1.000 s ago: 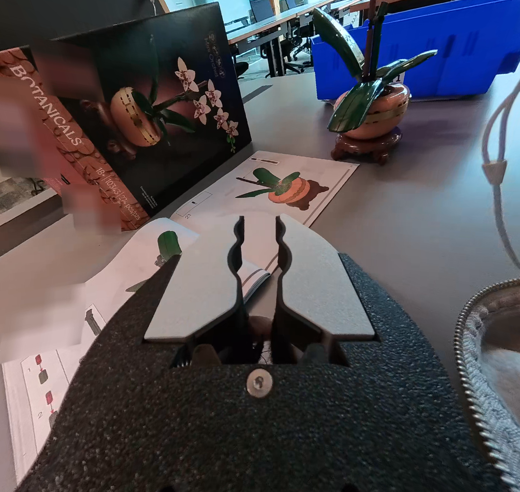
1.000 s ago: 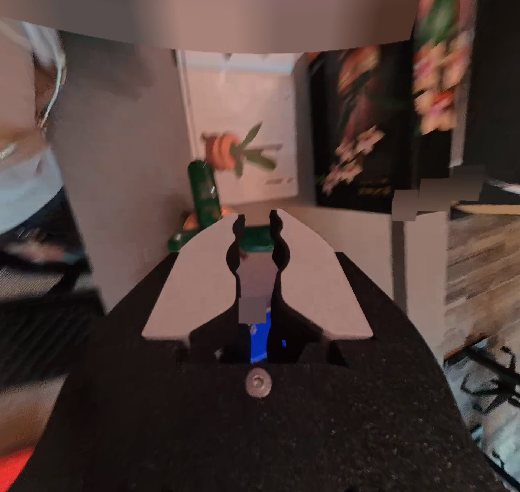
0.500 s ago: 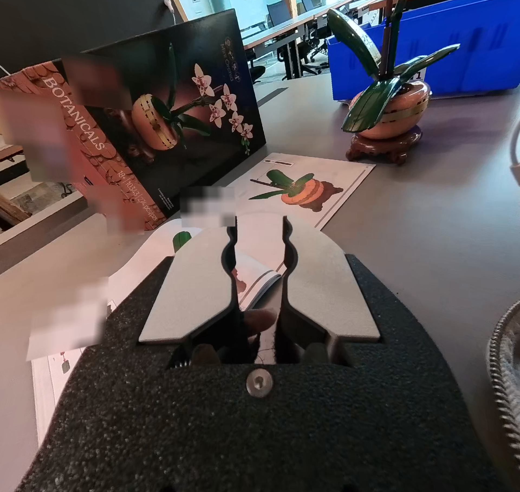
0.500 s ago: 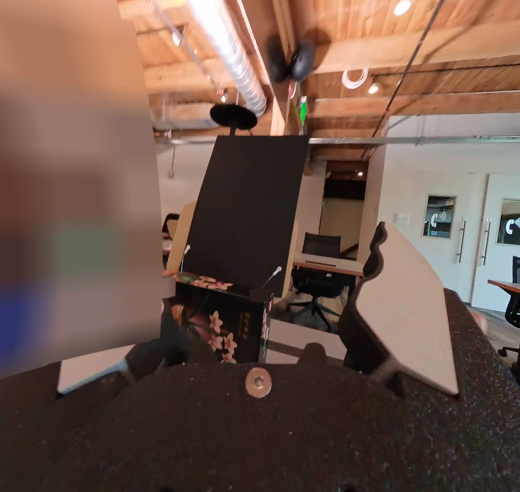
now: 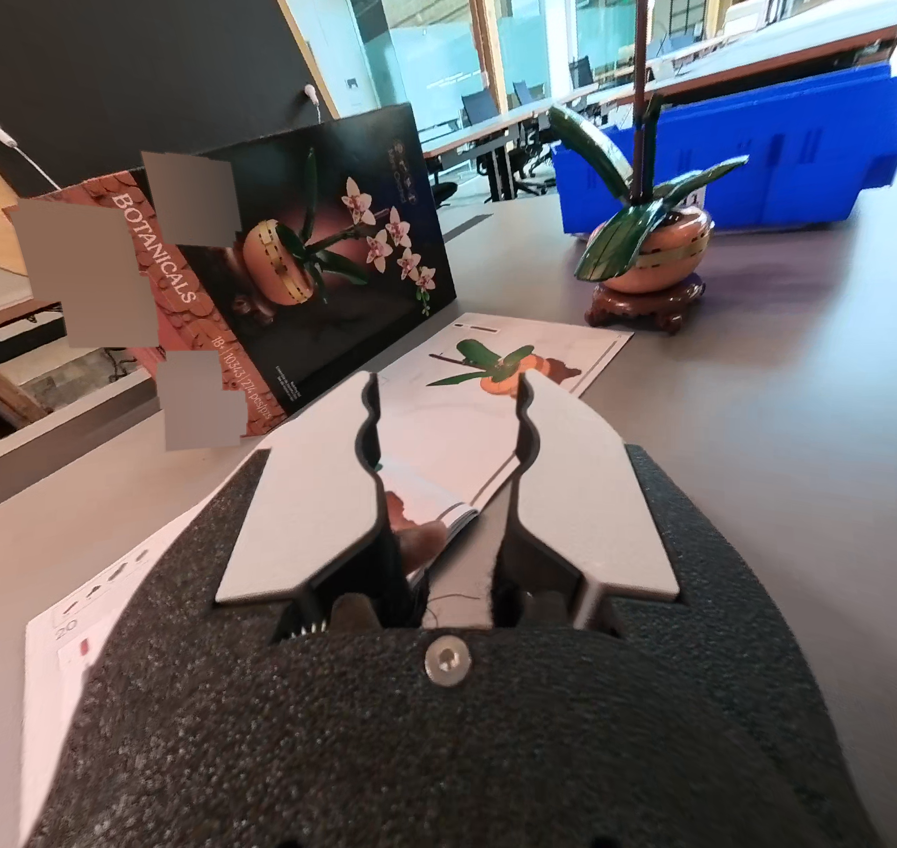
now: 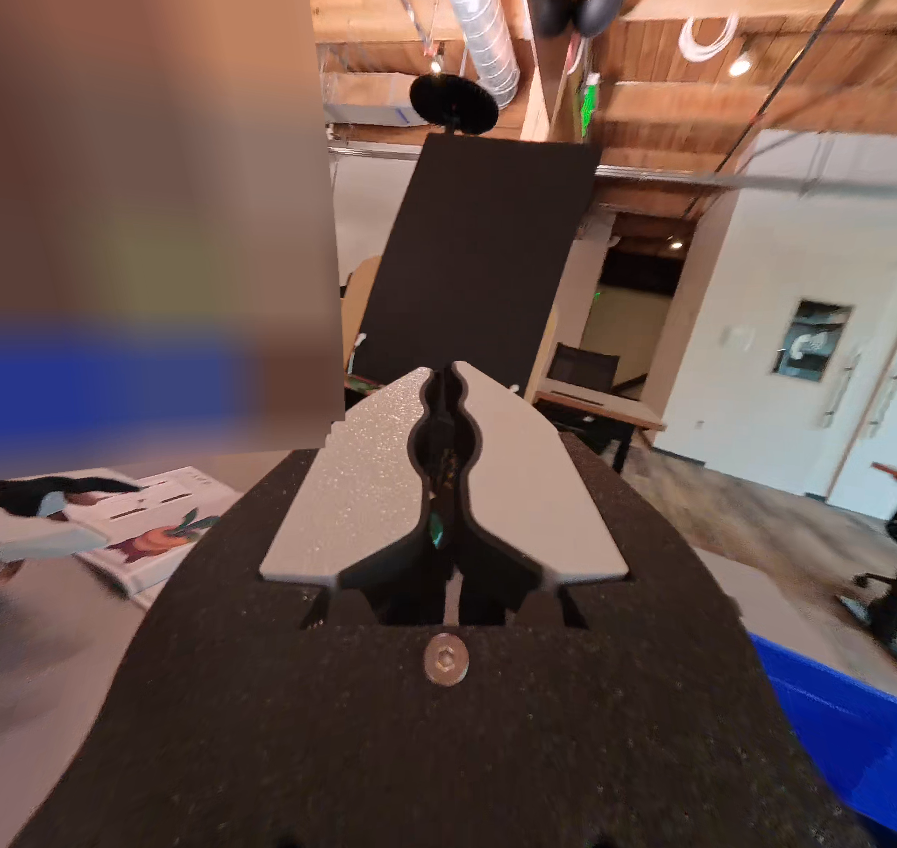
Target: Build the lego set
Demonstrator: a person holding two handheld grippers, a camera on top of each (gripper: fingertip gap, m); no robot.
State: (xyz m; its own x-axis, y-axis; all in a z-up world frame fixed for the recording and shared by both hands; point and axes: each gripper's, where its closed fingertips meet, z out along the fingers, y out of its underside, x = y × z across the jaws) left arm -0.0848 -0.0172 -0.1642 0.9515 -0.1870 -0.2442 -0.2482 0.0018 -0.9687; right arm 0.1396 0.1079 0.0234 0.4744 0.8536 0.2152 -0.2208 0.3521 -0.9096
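My left claw [image 5: 446, 383], jaws parted, hovers over the instruction booklet [image 5: 514, 363]; my right claw [image 6: 445, 373], pressed together, points ceilingward, holding nothing discernible.

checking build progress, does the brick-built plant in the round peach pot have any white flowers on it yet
No, the brick-built plant shows only dark green leaves and a bare stem; white flowers appear only on the black box.

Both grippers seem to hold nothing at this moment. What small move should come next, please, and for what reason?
Probably bring the right gripper down toward the table. It points up at the ceiling, jaws almost shut, nothing visibly held. The left gripper is open and empty above the instruction booklet. The orchid model has leaves and stem, no flowers, and no loose pieces are visible.
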